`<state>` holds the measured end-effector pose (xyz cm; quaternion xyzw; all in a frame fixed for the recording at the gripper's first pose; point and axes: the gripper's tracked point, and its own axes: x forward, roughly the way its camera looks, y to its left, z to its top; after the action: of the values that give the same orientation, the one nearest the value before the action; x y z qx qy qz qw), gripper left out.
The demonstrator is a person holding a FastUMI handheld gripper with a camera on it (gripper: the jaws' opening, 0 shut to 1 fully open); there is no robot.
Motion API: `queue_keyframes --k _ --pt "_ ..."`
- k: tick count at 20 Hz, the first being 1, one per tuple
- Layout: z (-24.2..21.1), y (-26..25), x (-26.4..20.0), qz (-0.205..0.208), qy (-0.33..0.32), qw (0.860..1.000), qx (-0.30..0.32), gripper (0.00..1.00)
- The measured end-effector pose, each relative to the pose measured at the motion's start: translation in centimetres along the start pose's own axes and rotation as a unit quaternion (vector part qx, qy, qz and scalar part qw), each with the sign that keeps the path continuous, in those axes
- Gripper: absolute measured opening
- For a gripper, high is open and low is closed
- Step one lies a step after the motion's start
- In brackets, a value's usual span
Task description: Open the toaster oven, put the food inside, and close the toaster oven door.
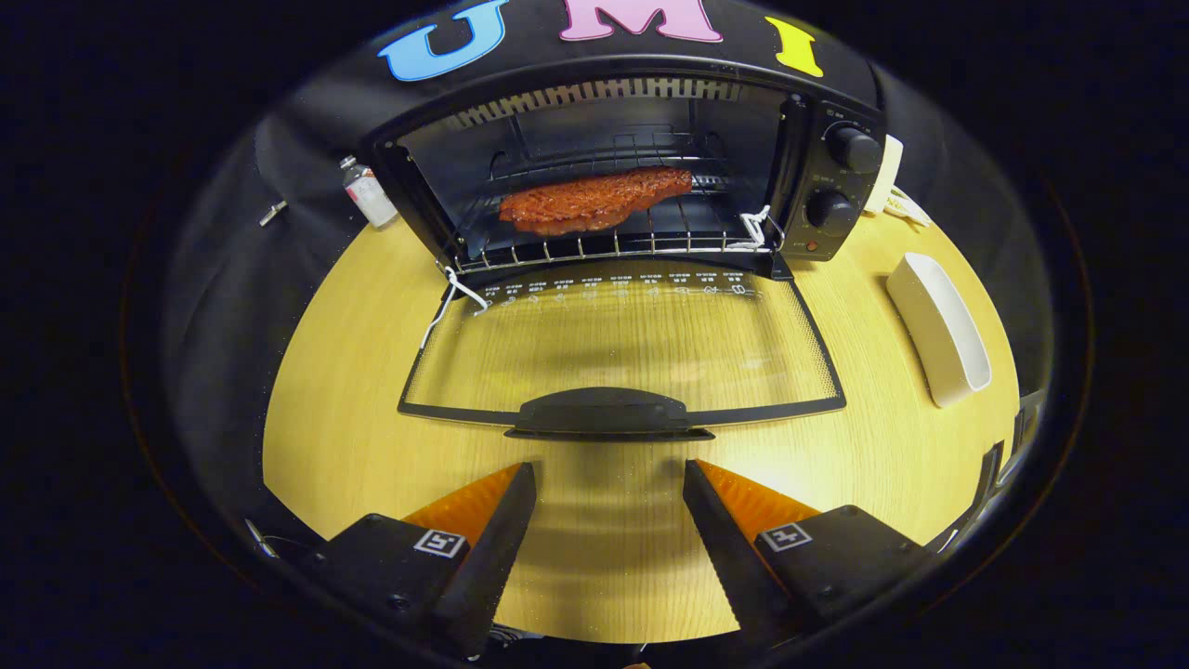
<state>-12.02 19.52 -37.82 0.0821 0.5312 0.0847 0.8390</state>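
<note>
A black toaster oven (650, 139) stands at the back of a wooden table (353, 409). Its glass door (622, 344) is folded down flat toward me, with the black handle (608, 415) at its near edge. A reddish-brown slab of meat (594, 200) lies on the wire rack (613, 243) inside the oven. My gripper (608, 478) is open, with bare table between its fingers. The fingertips sit just short of the door handle and touch nothing.
Two knobs (853, 149) sit on the oven's right panel. A white oblong dish (938, 330) lies on the table to the right. A small bottle (367, 192) stands left of the oven, against the dark cloth wall. White cords hang at the door hinges.
</note>
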Motion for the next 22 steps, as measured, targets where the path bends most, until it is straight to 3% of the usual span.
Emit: queue_keyframes --k 5,13,18,22 --pt "0.6 -1.0 0.8 -0.032 -0.001 0.999 -0.028 0.96" --pt "2.5 -0.7 -2.4 -0.015 -0.044 0.999 0.008 0.96" --pt "5.2 -0.2 -5.5 -0.002 -0.105 0.994 0.016 0.96" --pt "8.6 -1.1 -8.2 -0.017 -0.175 0.984 -0.014 0.97"
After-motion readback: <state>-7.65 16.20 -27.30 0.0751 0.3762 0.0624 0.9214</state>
